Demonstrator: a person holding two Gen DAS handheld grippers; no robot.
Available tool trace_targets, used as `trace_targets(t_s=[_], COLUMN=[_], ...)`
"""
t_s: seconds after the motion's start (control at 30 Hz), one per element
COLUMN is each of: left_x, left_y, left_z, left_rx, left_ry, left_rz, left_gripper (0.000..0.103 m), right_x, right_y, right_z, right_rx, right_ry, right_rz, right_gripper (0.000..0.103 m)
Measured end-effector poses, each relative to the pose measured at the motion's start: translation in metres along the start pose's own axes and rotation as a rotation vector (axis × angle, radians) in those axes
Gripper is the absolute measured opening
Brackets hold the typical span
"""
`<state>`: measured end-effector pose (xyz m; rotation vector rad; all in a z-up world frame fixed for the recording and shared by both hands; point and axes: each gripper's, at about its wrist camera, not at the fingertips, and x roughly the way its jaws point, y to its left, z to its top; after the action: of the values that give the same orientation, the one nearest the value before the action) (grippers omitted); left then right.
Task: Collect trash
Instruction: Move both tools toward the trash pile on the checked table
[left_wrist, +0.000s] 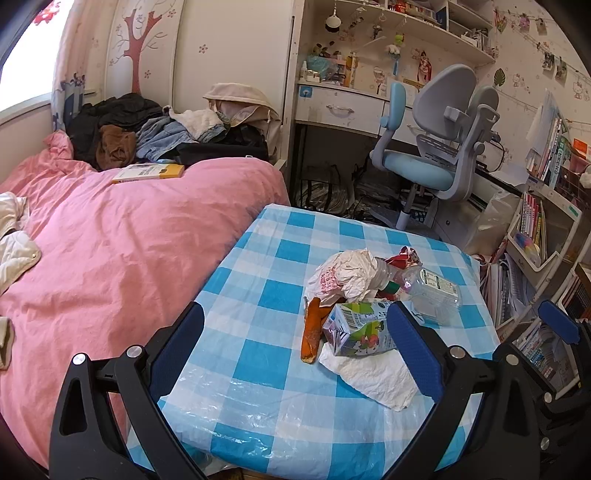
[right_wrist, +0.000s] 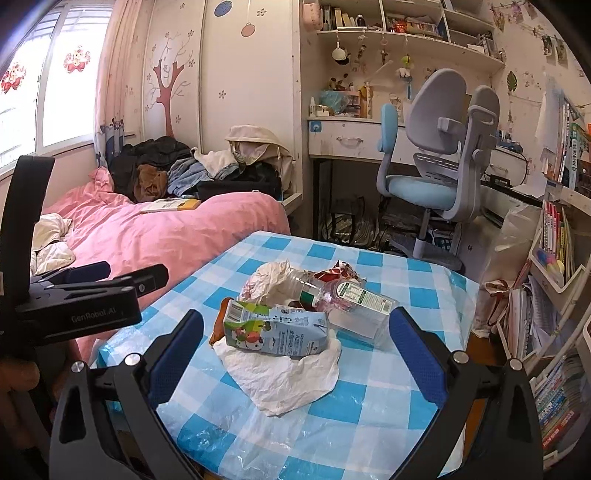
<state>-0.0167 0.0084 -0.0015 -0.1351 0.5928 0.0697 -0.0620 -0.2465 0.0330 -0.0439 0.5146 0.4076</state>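
A pile of trash lies on the blue-checked table (left_wrist: 280, 417) (right_wrist: 369, 417). It holds a crushed juice carton (left_wrist: 360, 328) (right_wrist: 277, 330), a clear plastic bottle (left_wrist: 430, 290) (right_wrist: 354, 306), a white tissue (left_wrist: 373, 373) (right_wrist: 284, 376), a crumpled white bag (left_wrist: 343, 275) (right_wrist: 269, 282), a red wrapper (left_wrist: 404, 256) (right_wrist: 341, 273) and an orange peel strip (left_wrist: 312, 330). My left gripper (left_wrist: 295, 341) is open above the near table, left of the carton. My right gripper (right_wrist: 297, 345) is open, its blue pads flanking the carton and tissue from above. Neither holds anything.
A bed with a pink quilt (left_wrist: 110, 236) (right_wrist: 166, 229) borders the table's left side, with clothes and a yellow book (left_wrist: 147, 171) on it. A blue-grey desk chair (left_wrist: 439, 147) (right_wrist: 439, 162) stands behind the table. Bookshelves (left_wrist: 546, 236) (right_wrist: 557, 258) crowd the right.
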Motion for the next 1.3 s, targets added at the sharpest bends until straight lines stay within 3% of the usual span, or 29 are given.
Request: trace_targets(t_s=[1.3], left_x=[0.0015], left_y=[0.0006], left_z=[-0.001], left_rx=[0.005], left_ry=[0.011], left_rz=[0.002], left_gripper=[0.096], right_x=[0.0077], right_y=[-0.0053], right_z=[-0.0035], right_rx=[-0.017], right_ry=[0.048], right_rz=[0.029], right_gripper=[0.097])
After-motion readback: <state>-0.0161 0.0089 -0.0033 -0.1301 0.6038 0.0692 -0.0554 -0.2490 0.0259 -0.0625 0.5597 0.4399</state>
